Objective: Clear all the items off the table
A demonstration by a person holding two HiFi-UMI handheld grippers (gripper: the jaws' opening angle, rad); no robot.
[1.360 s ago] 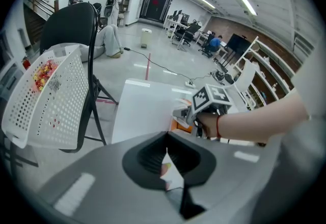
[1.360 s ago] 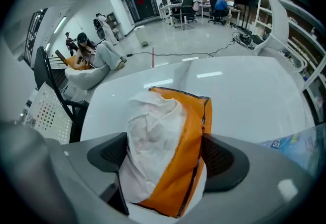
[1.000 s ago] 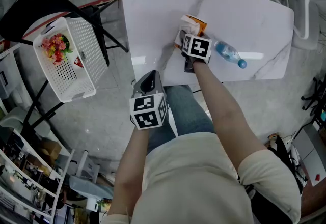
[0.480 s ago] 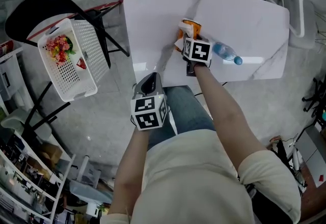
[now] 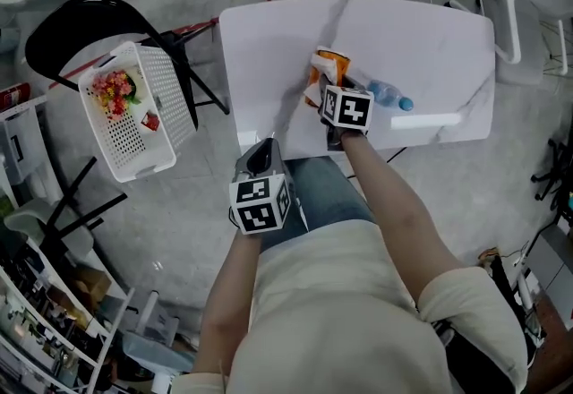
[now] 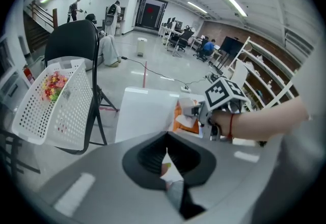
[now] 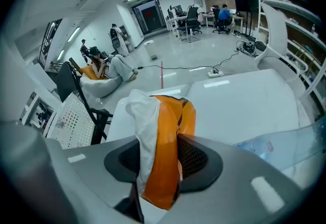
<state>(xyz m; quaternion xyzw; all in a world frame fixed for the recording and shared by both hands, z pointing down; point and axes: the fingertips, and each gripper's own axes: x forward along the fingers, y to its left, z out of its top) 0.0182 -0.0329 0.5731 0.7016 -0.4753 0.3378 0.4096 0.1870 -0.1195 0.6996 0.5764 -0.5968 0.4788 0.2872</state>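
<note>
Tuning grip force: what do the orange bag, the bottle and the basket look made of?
Orange bag: thin glossy plastic film, probably; it crumples and shines.
Bottle: clear plastic, see-through, blue cap.
Basket: white rigid plastic, likely; moulded perforated walls.

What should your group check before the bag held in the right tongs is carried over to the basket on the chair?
1. Right tongs have just closed, pinching the snack bag: ok.
2. Bag lifted clear of the table: cannot tell.
3. Basket has room: ok.
4. Left tongs empty: ok.
5. Table cleared: not ok, bottle remains.
</note>
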